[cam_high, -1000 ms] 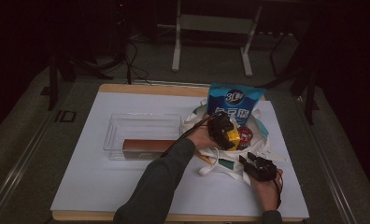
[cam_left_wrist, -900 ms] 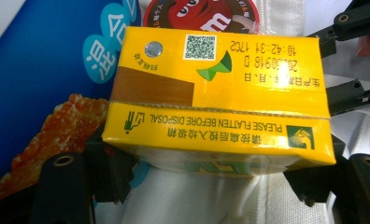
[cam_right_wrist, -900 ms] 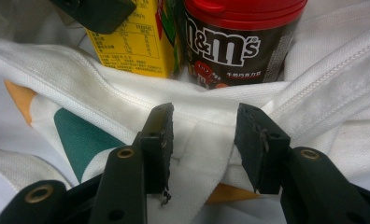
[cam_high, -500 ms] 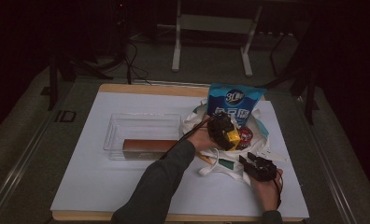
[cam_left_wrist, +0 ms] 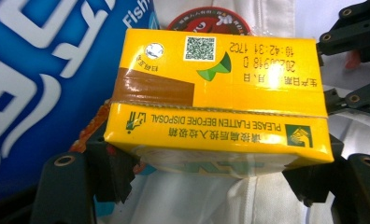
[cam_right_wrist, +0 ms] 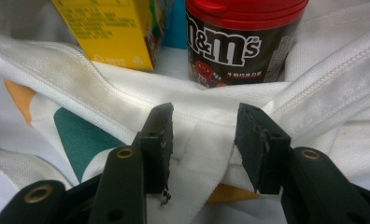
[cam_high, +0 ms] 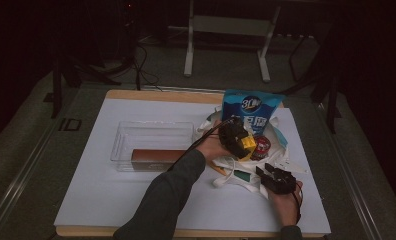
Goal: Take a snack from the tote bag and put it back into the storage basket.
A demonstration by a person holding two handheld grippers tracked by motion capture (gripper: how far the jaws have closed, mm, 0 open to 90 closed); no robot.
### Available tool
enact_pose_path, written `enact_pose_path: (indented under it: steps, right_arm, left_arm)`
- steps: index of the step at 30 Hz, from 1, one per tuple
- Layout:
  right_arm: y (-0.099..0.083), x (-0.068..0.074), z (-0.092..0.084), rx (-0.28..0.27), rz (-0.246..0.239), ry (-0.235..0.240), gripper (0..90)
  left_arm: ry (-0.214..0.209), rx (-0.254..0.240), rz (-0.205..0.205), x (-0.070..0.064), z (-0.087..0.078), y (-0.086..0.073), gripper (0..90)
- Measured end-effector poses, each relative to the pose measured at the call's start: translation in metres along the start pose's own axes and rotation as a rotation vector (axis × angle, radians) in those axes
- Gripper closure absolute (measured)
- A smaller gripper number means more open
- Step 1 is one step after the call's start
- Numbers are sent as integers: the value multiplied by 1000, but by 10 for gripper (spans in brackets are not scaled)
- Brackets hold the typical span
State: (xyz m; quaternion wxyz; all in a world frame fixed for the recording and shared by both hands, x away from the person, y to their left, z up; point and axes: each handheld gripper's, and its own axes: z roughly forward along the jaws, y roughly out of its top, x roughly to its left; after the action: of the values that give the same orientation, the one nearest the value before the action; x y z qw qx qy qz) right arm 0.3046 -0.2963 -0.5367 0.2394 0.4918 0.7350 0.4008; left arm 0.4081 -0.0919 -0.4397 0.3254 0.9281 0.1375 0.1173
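1. Yellow cardboard drink carton (cam_left_wrist: pixel 218 100), a small rectangular box, sits clamped across its width between the jaws of the left hand-held gripper (cam_high: pixel 237 141), just above the open white cloth bag (cam_high: pixel 246 175) on the desk (cam_high: pixel 101 195).
2. Beside the carton stand a tall blue snack pouch (cam_high: pixel 251 110) and a dark round candy tub with a red lid (cam_right_wrist: pixel 241 39).
3. Right hand-held gripper (cam_right_wrist: pixel 204 144) has its jaws half apart, straddling a fold of the bag's white fabric; whether the pads actually pinch it cannot be told.
4. Judging by its look, the carton is light and fairly stiff but crushable: its flat side panels offer the safest hold, and a hard squeeze could buckle the walls.
5. Print on the carton reads "PLEASE FLATTEN BEFORE DISPOSAL", with a QR code and a stamped date line.
6. The tub carries the "m&m's" logo; the pouch shows "3D" and part of "Fish".
7. A clear plastic tray (cam_high: pixel 123 145) holding a long brown box (cam_high: pixel 156 156) lies well to the left.
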Motion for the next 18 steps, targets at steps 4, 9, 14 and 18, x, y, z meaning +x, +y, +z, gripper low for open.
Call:
enact_pose_path:
  steps: [4, 9, 14, 18]
  right_arm:
    - [0, 0, 0, 1, -1, -1, 562]
    - [0, 0, 0, 0, -1, -1, 562]
    - [0, 0, 0, 0, -1, -1, 562]
    - [0, 0, 0, 1, 0, -1, 562]
  left_arm:
    - [-3, -11, -12, 2, -7, 0, 283]
    - [5, -21, -20, 5, -17, -1, 283]
    - [11, -41, -54, 11, -30, -3, 284]
    - [19, -56, -65, 14, -40, -5, 285]
